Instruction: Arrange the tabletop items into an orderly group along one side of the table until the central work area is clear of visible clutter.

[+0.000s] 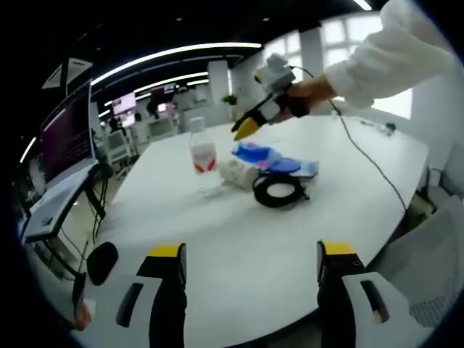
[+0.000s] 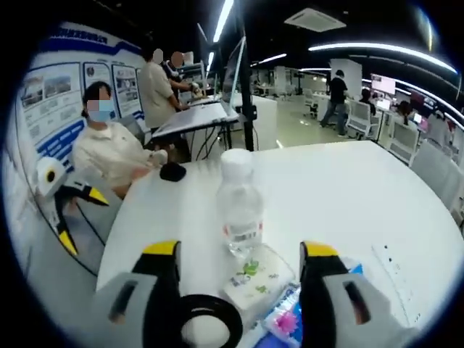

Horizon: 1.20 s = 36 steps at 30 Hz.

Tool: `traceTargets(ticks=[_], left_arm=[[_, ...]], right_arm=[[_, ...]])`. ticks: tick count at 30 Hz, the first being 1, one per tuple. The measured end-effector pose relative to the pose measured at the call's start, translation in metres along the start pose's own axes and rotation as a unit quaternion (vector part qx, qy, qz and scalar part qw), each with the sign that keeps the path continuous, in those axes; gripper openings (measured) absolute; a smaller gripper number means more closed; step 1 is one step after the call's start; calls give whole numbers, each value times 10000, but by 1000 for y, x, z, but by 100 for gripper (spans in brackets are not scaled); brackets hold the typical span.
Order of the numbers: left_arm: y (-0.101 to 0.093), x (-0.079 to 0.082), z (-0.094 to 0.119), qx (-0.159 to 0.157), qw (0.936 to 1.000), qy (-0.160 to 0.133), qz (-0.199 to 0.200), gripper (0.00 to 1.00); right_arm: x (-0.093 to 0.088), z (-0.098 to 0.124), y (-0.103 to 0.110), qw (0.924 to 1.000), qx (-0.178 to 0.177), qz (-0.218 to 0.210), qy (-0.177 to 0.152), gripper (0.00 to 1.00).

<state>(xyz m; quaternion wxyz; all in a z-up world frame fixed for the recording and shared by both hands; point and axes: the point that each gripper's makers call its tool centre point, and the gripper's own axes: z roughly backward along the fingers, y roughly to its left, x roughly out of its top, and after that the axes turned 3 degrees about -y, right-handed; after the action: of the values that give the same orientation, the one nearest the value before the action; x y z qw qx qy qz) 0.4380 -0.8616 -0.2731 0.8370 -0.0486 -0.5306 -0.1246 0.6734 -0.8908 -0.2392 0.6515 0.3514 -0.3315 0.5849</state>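
So on the surface (image 1: pixel 239 239) everything's bunched together: bottle (image 1: pixel 202 151) standing at the left, tape roll (image 1: pixel 278 191) in front, packets (image 1: pixel 270 159) piled just behind the roll.

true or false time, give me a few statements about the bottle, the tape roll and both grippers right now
1. The water bottle stands upright on the white table. True.
2. The black tape roll is stacked on top of the bottle. False: it lies flat on the table beside the packets.
3. The left gripper grips the bottle. False: its jaws are apart, holding nothing.
4. The right gripper has its jaws apart above the items. True.
5. The blue packet lies near the tape roll. True.
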Motion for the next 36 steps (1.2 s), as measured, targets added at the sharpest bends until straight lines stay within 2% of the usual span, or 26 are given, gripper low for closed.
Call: traceTargets(ticks=[4, 9, 15, 19, 23, 28, 36], left_arm=[[1, -1, 0, 16, 10000, 28, -15, 69], [3, -2, 0, 49, 10000, 55, -17, 68], [3, -3, 0, 49, 9999, 89, -44, 66], [4, -3, 0, 61, 9999, 80, -16, 66], [5, -4, 0, 66, 9999, 113, -25, 65], [3, -7, 0, 31, 9998, 188, -91, 64], [4, -9, -1, 44, 9996, 244, -93, 62]], right_arm=[[0, -3, -7, 9998, 129, -6, 146, 59], [-7, -11, -7, 9983, 330, 159, 448, 58], [-26, -22, -14, 9939, 461, 128, 991, 56], [-36, -28, -15, 9910, 533, 223, 1212, 54], [-48, -32, -26, 9858, 456, 376, 1571, 53], [-45, -40, -29, 9866, 493, 337, 1517, 52], [-56, -49, -27, 9812, 635, 507, 1749, 48]])
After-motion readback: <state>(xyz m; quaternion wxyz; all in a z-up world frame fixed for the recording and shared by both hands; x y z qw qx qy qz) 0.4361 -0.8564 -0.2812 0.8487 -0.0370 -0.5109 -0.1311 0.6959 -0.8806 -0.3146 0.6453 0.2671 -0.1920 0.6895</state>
